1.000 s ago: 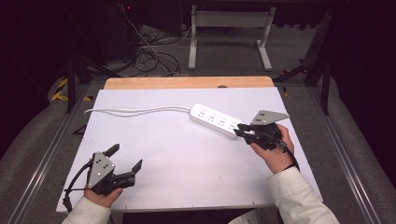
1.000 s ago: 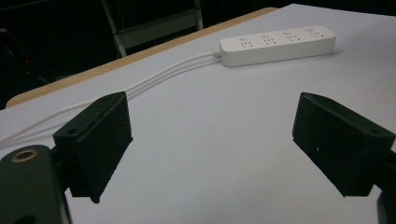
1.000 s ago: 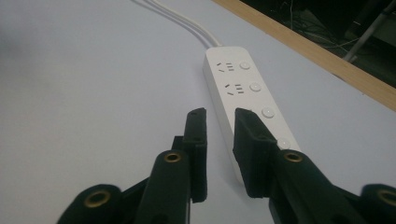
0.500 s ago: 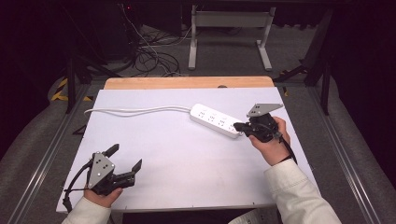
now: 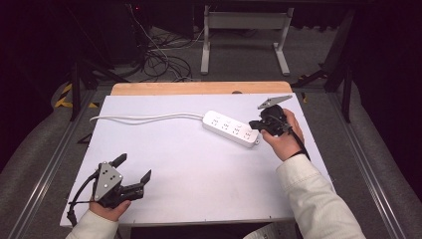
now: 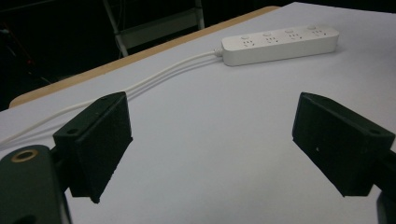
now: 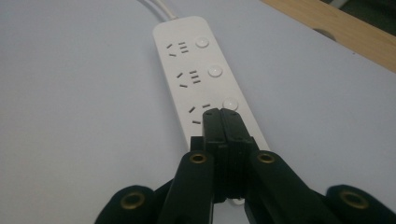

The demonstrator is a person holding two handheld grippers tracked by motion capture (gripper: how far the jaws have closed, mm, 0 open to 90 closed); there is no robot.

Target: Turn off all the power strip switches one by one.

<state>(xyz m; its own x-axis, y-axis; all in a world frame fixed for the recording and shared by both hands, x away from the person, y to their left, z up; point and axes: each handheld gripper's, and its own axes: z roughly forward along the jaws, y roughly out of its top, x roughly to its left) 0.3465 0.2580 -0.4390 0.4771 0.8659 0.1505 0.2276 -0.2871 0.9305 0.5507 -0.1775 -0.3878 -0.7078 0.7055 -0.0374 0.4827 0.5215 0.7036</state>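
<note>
A white sheet covers the surface [image 5: 199, 174], with a strip of bare wood along its far edge; beyond it the room is dark, with loose cables [image 5: 164, 59] on a grey floor and a pale metal stand [image 5: 244, 35].

The left tool [image 5: 133, 172] lies low at the near left corner in the person's left hand [image 5: 107, 209], its jaws spread wide with nothing between them. It sits as it did a second ago. In the left gripper view the power strip [image 6: 280, 44] lies well ahead of it and to its right, with the white cord [image 6: 154, 79] running back toward its left.

The right tool [image 5: 254, 124] has moved since a second ago: it was off the strip's end nearer the person and now stands farther from the person, its tip over the strip's end, the grey plate lifted higher. Its jaws are pressed together, gripping nothing. In the right gripper view the strip [image 7: 201, 70] stretches straight ahead from under the closed tip [image 7: 219, 116], which sits above the nearest socket beside a round button [image 7: 230, 103]; whether it touches the strip cannot be told.
</note>
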